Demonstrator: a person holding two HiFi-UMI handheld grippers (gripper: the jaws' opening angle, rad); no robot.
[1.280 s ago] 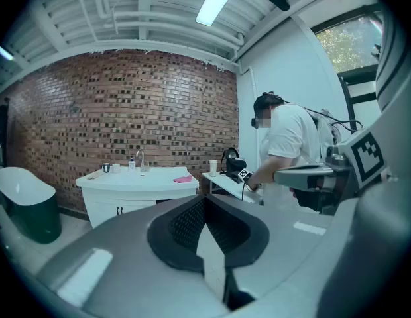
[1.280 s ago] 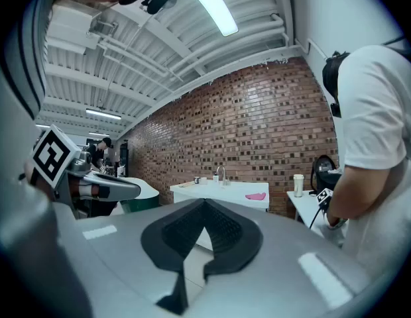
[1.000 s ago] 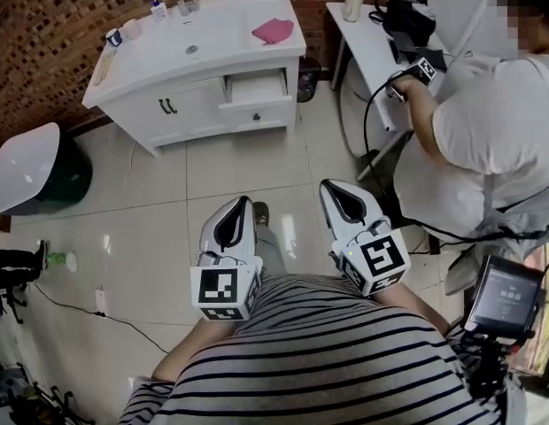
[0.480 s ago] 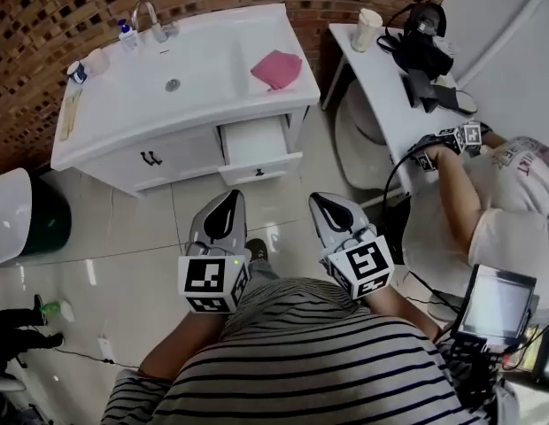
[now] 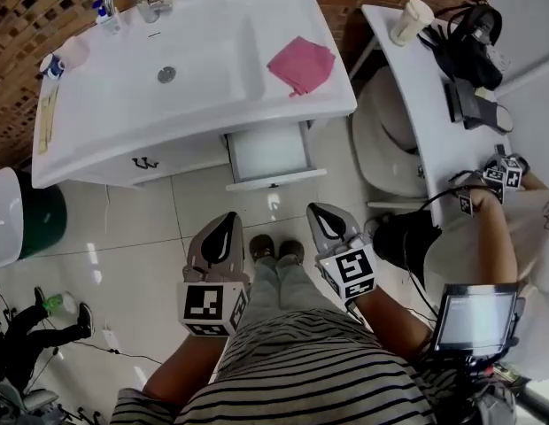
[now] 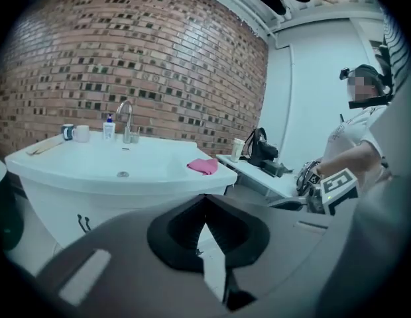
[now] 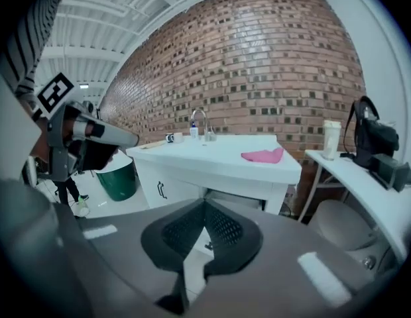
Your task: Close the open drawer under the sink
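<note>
The white sink cabinet point(image 5: 181, 73) stands against the brick wall, with a pink cloth point(image 5: 301, 63) on its top. Its right-hand drawer point(image 5: 270, 153) is pulled out and looks empty from above. The right gripper view shows this open drawer point(image 7: 240, 201) under the counter edge. Both grippers hang over the floor tiles, well short of the drawer front. My left gripper point(image 5: 223, 228) is shut and holds nothing, its tips meeting in its own view point(image 6: 205, 199). My right gripper point(image 5: 326, 220) is shut and empty too point(image 7: 205, 204), roughly in line with the drawer.
A green bin with a white lid point(image 5: 11, 212) stands left of the cabinet. To the right are a round stool point(image 5: 385, 144) and a white side table point(image 5: 429, 82) with a cup point(image 5: 409, 20) and a black bag point(image 5: 474, 34). Another person point(image 5: 509, 224) sits at far right.
The view has moved closer to the sink cabinet, now seen from nearly above. Both grippers stayed shut and side by side. The drawer is still open.
</note>
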